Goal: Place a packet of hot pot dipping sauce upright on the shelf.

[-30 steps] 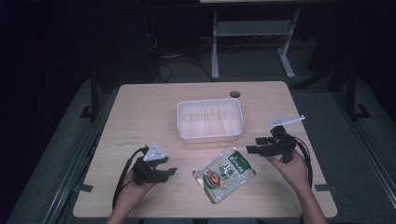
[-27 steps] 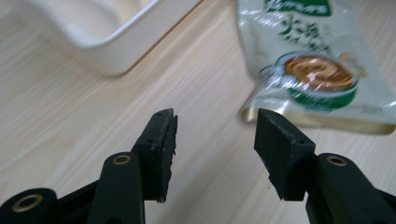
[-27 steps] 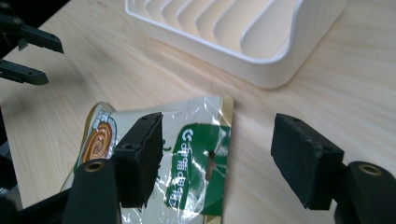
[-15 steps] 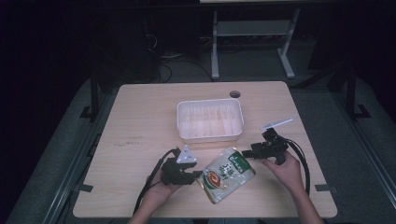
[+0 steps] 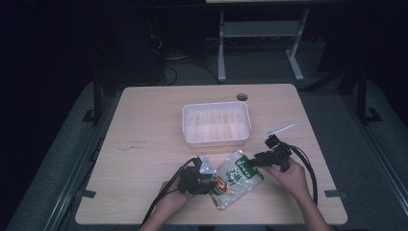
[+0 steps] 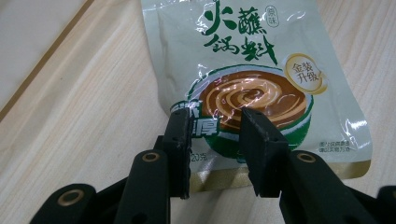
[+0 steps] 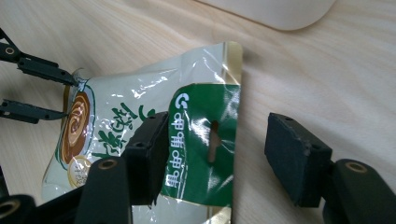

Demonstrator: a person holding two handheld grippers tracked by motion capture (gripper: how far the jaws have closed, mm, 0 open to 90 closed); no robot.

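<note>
Pouch (image 5: pixel 236 179): flat on my worktop (image 5: pixel 144 144), lower centre, so either end can be reached.
Left tongs (image 6: pixel 217 135): spread apart over its lower end.
Right tongs (image 7: pixel 224 154): released, straddling its green top.

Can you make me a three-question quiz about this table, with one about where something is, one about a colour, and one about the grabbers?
1. Where is the white tray?
A. behind the sauce packet
B. on the floor
C. on top of the packet

2. What colour is the packet's top band?
A. red
B. green
C. blue

3. How is the right gripper?
A. shut on the tray
B. open around the packet's top end
C. lying on the floor

Answers: 1 A, the tray sits farther up the table; 2 B, the band with the hang slot is green; 3 B, its jaws stand apart either side.
</note>
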